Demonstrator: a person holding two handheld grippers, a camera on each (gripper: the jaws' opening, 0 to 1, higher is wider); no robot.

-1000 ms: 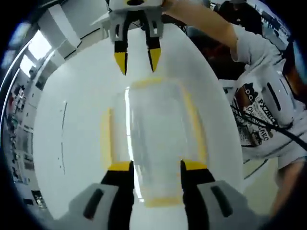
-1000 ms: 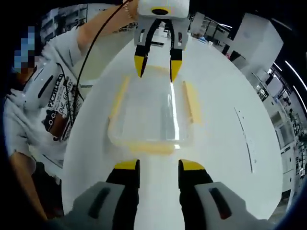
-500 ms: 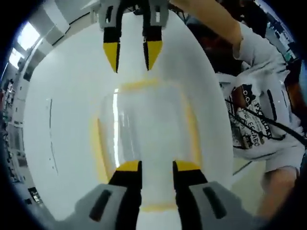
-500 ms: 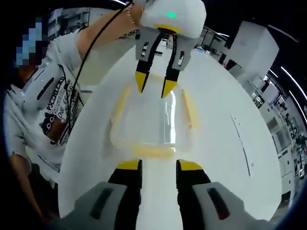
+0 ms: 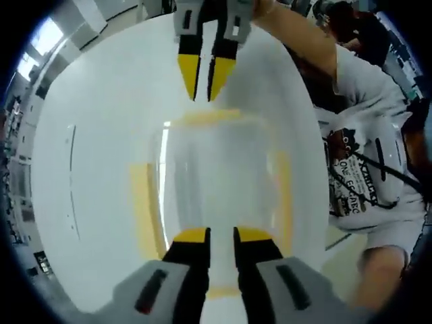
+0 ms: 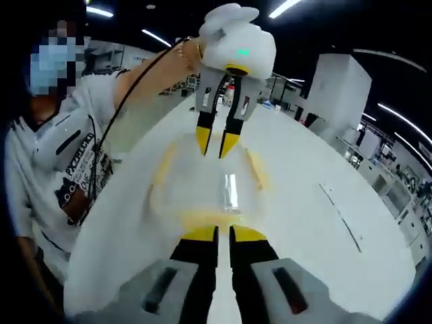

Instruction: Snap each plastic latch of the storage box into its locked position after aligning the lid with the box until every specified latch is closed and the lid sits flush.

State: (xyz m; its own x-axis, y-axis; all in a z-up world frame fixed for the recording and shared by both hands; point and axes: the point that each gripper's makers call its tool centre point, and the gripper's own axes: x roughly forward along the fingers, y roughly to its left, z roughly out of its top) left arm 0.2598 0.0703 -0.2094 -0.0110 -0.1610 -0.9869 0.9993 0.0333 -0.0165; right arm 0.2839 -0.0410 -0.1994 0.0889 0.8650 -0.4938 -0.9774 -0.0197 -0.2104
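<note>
— On the white table (image 5: 81, 135), where is the box?

— Your clear storage box (image 5: 216, 182) with yellow latches (image 5: 141, 206) sits between your two grippers.

— And the grippers?

— Your left gripper (image 5: 219, 237) reaches over the near end, jaws narrowed to a slim gap. Your right gripper (image 6: 223, 234) is nearly closed too, at the opposite end latch (image 6: 214, 219); whether it touches, I cannot tell.

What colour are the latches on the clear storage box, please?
Yellow: the latches run along the edges of the clear storage box, clearest in the left gripper view.

Lab hall: ceiling strip lights (image 6: 290, 8), white benches (image 6: 378, 185).
</note>
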